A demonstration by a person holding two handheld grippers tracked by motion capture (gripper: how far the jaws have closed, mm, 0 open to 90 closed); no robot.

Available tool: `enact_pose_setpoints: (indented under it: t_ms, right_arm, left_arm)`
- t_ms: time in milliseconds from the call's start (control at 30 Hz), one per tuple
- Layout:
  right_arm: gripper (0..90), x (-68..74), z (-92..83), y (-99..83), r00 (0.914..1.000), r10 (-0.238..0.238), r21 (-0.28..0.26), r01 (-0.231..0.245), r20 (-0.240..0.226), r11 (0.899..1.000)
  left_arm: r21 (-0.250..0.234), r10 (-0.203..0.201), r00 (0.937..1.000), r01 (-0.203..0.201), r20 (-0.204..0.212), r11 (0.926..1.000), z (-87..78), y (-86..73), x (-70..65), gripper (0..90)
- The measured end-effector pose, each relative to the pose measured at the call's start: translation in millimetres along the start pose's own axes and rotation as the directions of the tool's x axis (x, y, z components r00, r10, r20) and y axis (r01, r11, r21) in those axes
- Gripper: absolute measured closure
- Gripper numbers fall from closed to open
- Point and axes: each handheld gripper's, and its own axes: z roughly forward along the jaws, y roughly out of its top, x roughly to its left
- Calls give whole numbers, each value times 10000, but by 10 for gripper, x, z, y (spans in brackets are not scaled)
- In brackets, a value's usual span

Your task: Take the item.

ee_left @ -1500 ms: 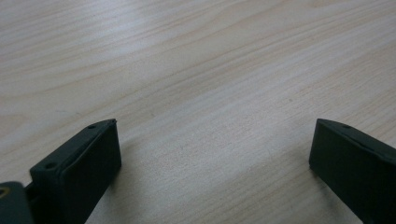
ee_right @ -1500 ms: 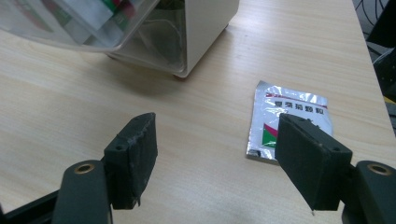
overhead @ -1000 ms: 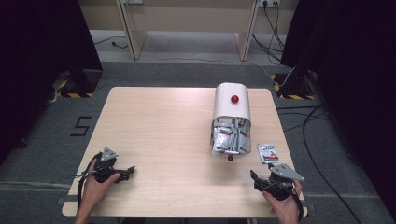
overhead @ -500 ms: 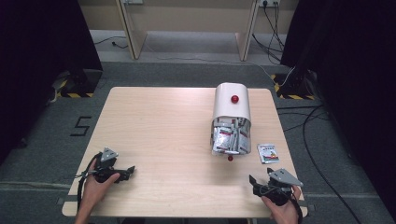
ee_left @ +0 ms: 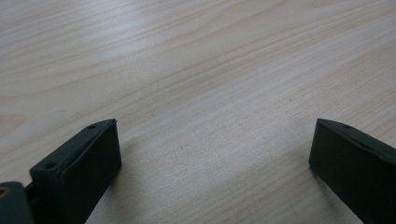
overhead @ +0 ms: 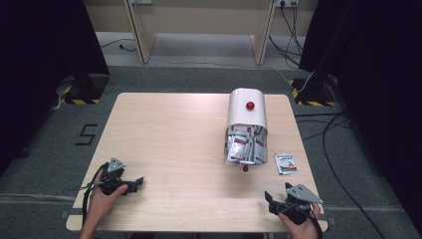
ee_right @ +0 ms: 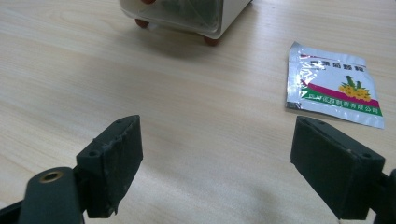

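Broadly, a light wooden table (overhead: 174, 129) carries a white container (overhead: 247, 115) with a clear front crammed with sachets, standing right of centre. Just beside its near right corner lies 1 loose sachet (overhead: 286, 163), flat on the wood. It is probably the thing to pick up: foil, light, thin, floppy and slippery, so it is best pinched at an edge or corner. The left gripper (overhead: 130, 184) rests near the front-left corner, jaws spread wide over bare wood. The right gripper (overhead: 271, 199) sits at the front-right edge, jaws released and empty, the sachet lying ahead of it.
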Motion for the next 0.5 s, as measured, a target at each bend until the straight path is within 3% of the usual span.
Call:
enact_pose_setpoints:
  t_ms: [500]
  right_arm:
    - [181, 69, -27, -68, 9998, -187, 103, 187, -11, 9998]
  left_arm:
    - [-1, 2, 10000, -2, 0, 10000, 0, 0, 0, 14]
